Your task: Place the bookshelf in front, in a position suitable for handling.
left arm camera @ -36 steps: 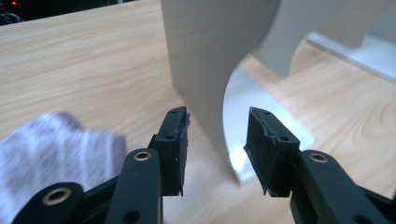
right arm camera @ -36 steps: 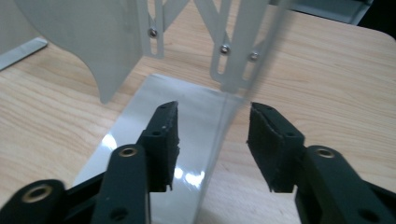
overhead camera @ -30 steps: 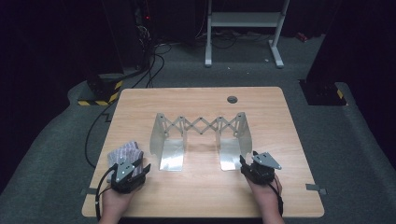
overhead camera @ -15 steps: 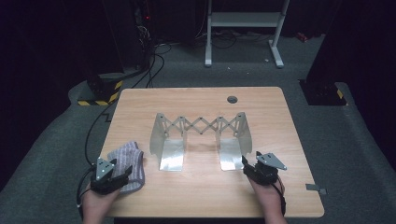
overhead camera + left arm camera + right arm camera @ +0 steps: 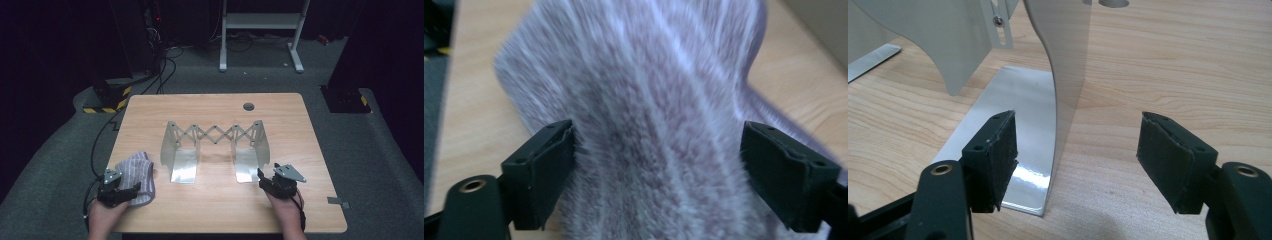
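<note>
A fluffy grey-lilac striped cloth [image 5: 137, 172] lies crumpled at the table's front left. My left gripper [image 5: 131, 192] sits low at its near edge. In the left gripper view the cloth [image 5: 649, 75] runs between the jaws, which have just been opening, and my left gripper [image 5: 656, 150] stands open. A metal scissor rack [image 5: 215, 135] stands mid-table on two flat feet. My right gripper [image 5: 266, 176] is at its right foot. In the right gripper view the rack's upright plate [image 5: 1063, 60] rises between the pads without touching them; my right gripper [image 5: 1078, 130] has just been opening and is open.
The wooden table [image 5: 210, 210] has a round cable hole [image 5: 248, 106] at the back. Cables [image 5: 150, 75] and a yellow-black striped block [image 5: 107, 102] lie on the floor at the left. A white stand frame [image 5: 260, 20] is behind the table.
The left hand has moved left and toward the front edge. The cloth it held up now lies on the table, let go. The right hand has stayed put while its jaws spread.
</note>
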Tool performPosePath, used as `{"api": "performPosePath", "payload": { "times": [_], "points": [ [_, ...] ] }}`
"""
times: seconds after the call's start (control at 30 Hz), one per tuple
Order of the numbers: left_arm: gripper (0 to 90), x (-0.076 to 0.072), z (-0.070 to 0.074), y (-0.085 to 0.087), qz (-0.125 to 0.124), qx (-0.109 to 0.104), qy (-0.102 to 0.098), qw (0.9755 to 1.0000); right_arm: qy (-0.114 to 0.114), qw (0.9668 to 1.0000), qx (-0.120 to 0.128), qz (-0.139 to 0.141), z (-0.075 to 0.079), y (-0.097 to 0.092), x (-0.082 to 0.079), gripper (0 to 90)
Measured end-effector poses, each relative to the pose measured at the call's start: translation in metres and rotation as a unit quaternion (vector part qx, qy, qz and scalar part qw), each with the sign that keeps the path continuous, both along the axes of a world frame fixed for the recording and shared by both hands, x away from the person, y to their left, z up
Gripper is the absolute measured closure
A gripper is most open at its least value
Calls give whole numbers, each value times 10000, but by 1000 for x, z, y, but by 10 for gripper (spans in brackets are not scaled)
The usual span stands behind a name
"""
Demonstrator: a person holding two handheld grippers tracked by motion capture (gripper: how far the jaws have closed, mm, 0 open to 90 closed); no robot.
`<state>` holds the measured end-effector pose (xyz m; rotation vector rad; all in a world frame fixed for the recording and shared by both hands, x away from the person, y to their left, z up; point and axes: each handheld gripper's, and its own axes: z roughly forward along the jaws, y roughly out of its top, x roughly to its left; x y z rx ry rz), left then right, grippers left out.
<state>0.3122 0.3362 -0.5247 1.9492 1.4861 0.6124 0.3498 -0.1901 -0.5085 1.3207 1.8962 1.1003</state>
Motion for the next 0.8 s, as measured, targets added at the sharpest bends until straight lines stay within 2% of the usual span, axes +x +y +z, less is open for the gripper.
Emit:
{"api": "performPosePath", "payload": {
  "times": [0.07, 0.2, 0.23, 0.3, 0.33, 0.43, 0.57, 0.6, 0.67, 0.7, 0.73, 0.77, 0.8],
  "points": [
    [208, -1, 0, 1, -25, -29, -74, 10000, 13, 10000, 11, -16, 0, 0, 0, 325],
    [473, -6, 0, -2, -211, -53, -261, 9994, 15, 10000, -6, -22, 0, 1, 0, 331],
    [569, -6, 1, -6, -295, 13, -294, 9991, 31, 10000, -10, -29, -1, 2, 1, 333],
    [616, -5, 3, -8, -344, -44, -308, 9989, 30, 10000, -25, -31, -1, 2, 1, 337],
    [630, -4, 4, -9, -360, -151, -312, 9988, 31, 10000, -29, -33, -1, 2, 1, 338],
    [649, -1, 7, -13, -410, -227, -414, 9980, 24, 10000, -36, -40, -1, 2, 1, 340],
    [660, 9, 25, -30, -442, -16, -831, 9956, 15, 10000, -22, -78, -1, 2, 1, 343],
    [660, 9, 25, -30, -442, -16, -831, 9956, 15, 10000, -22, -78, -1, 2, 1, 343],
    [660, 17, 31, -36, -423, 76, -829, 9956, 2, 10000, -14, -77, -1, 2, 1, 343],
    [661, 22, 33, -40, -400, 49, -813, 9959, -17, 10000, -10, -73, 0, 2, 1, 344],
    [660, 29, 31, -47, -362, 43, -757, 9965, -32, 10000, -10, -68, 0, 2, 0, 345],
    [660, 29, 31, -47, -362, 43, -757, 9965, -32, 10000, -10, -68, 0, 2, 0, 345],
    [659, 32, 27, -51, -332, 119, -715, 9968, -37, 10000, -3, -67, 0, 2, 0, 345]
  ]
}}
